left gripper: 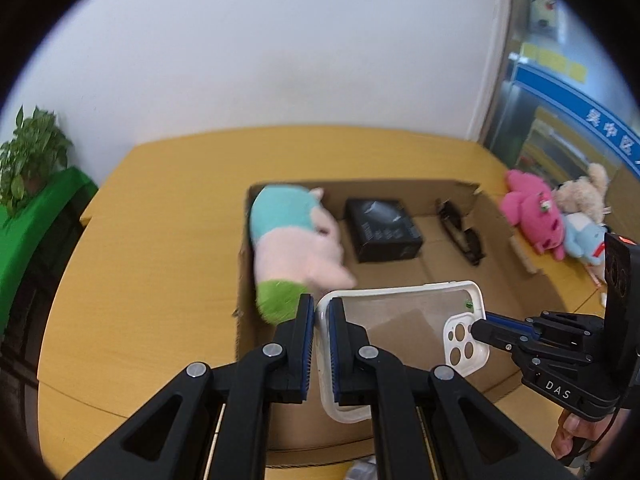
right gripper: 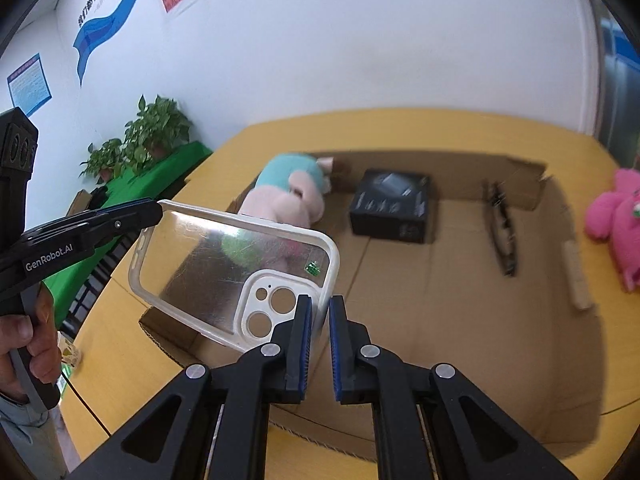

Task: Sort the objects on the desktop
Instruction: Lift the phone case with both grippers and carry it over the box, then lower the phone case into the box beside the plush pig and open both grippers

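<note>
Phone case: a clear, white-rimmed plastic phone case (left gripper: pixel 404 320) hangs in the air above the near left part of the open brown cardboard box (left gripper: pixel 460 280), held at both ends.
Left gripper: the left gripper (left gripper: pixel 321 316) is closed on the plain end of the case, its rim pinched between the blue pads.
Right gripper: the right gripper (right gripper: pixel 320 316) straddles the rim at the camera-cutout corner; its jaws stand narrow, but whether both pads press the rim I cannot tell.
Box contents: a pastel plush toy of teal, pink and green (left gripper: pixel 294 240) lies at the far left, a small black carton (left gripper: pixel 382 228) sits mid-far, and dark-framed glasses (left gripper: pixel 460 228) lie to the right.
Outside the box: a bright pink plush (left gripper: pixel 534 216) and a beige plush in blue clothing (left gripper: pixel 582 212) rest on the yellow wooden counter (left gripper: pixel 160 208), just right of the box.
Handling: the case looks light, thin and springy, with a smooth back that would likely slip; the stiffer white rim is the sensible place to hold.
Caution: a hard squeeze may bow it, and two grips pulling apart could twist it.
Step in hand: probably a handover or a joint lowering into the box.
</note>
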Demonstrator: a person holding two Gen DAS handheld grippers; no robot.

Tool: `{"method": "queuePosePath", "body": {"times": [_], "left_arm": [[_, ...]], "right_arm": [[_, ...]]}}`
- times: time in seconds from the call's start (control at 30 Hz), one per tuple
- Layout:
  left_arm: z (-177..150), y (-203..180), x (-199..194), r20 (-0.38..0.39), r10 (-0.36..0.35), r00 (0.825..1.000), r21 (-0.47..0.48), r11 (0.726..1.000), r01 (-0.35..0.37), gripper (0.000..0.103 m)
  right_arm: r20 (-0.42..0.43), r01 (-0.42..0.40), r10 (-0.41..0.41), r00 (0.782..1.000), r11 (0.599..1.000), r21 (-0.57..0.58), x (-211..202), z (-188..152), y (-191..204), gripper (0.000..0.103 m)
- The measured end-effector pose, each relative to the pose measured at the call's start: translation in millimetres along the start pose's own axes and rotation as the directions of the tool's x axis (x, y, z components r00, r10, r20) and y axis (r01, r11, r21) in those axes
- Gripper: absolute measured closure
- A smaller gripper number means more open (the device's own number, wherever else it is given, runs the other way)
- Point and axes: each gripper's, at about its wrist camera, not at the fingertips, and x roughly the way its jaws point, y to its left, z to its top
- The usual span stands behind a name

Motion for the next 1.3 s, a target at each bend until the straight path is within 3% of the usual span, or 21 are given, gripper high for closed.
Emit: {"method": "queuePosePath", "body": {"times": [0.23,0.53,0.8,1.0,1.07,1.17,1.27,1.3], "left_arm": [[-15.5,16.9,60.9,-0.164,0.049,0.985,0.01,0.999,-0.048,0.097],[-27.9,15.4,106.5,-0.305,0.153,0.94,0.09,0.987,-0.132,0.097],[-32.7,5.3,117.8,-0.336,0.258,0.906,0.181,0.962,-0.206,0.097],[-34.7,1.9,120.6,-0.349,0.282,0.894,0.199,0.954,-0.224,0.096],[-33.6,3.1,121.1,-0.35,0.285,0.892,0.195,0.954,-0.228,0.096],[-31.0,4.9,111.4,-0.327,0.277,0.904,0.17,0.958,-0.232,0.096],[-27.9,-0.5,68.5,-0.17,0.254,0.952,0.13,0.964,-0.233,0.091],[-28.9,-2.3,53.2,-0.117,0.242,0.963,0.109,0.967,-0.229,0.081]], "right_arm": [[-0.147,-0.043,0.057,0.988,0.994,0.098,71.9,-14.9,-15.8,0.095],[-0.293,-0.025,0.067,0.954,0.989,0.144,114.2,-14.9,-22.1,0.095],[-0.372,0.001,0.063,0.926,0.986,0.169,133.5,-24.6,-20.1,0.095],[-0.354,0.017,0.049,0.934,0.983,0.181,134.6,-24.8,-18.8,0.092],[-0.345,0.022,0.042,0.938,0.983,0.18,134.0,-23.7,-16.7,0.09],[-0.32,0.034,0.018,0.947,0.987,0.157,122.2,-23.3,-13.6,0.061],[-0.238,0.084,-0.063,0.969,0.993,0.08,91.9,-22.2,-8.6,0.043],[-0.207,0.1,-0.085,0.975,0.993,0.064,79.8,-23.1,-7.4,0.039]]}}
